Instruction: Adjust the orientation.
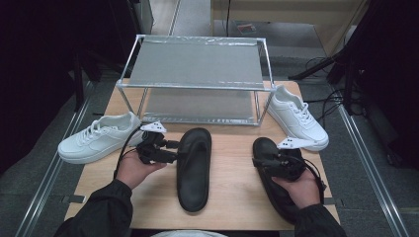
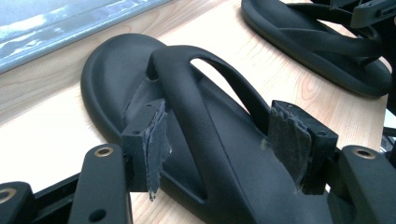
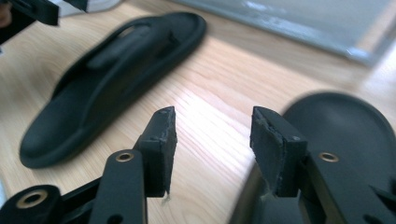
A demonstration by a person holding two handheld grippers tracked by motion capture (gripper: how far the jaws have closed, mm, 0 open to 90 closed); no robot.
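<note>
The left gripper (image 1: 174,149) lies level at the left sandal (image 1: 193,168), in the person's left hand (image 1: 132,170). In the left gripper view its jaws stand spread on either side of the sandal's strap (image 2: 196,107); the worn pads (image 2: 156,140) are close to the strap but not pressing on it. The sandal lies flat on the table (image 1: 232,197), toe toward the rack (image 1: 195,81), roughly at the table's middle.

The right gripper (image 1: 259,161) sits over the right sandal (image 1: 276,187), which lies along the table's right side, partly under the right hand (image 1: 299,190). In the right gripper view the jaws are spread with bare wood between them; the sandal's toe end (image 3: 341,126) is just beside the right-hand pad. That view is blurred, so contact with the sandal cannot be confirmed.

Other items: a white sneaker (image 1: 99,138) lies on the table's left edge, near the left gripper. A second white sneaker (image 1: 296,118) rests at the right rear, just beside the rack's right leg. The two sandals lie apart, with open wood between them.
</note>
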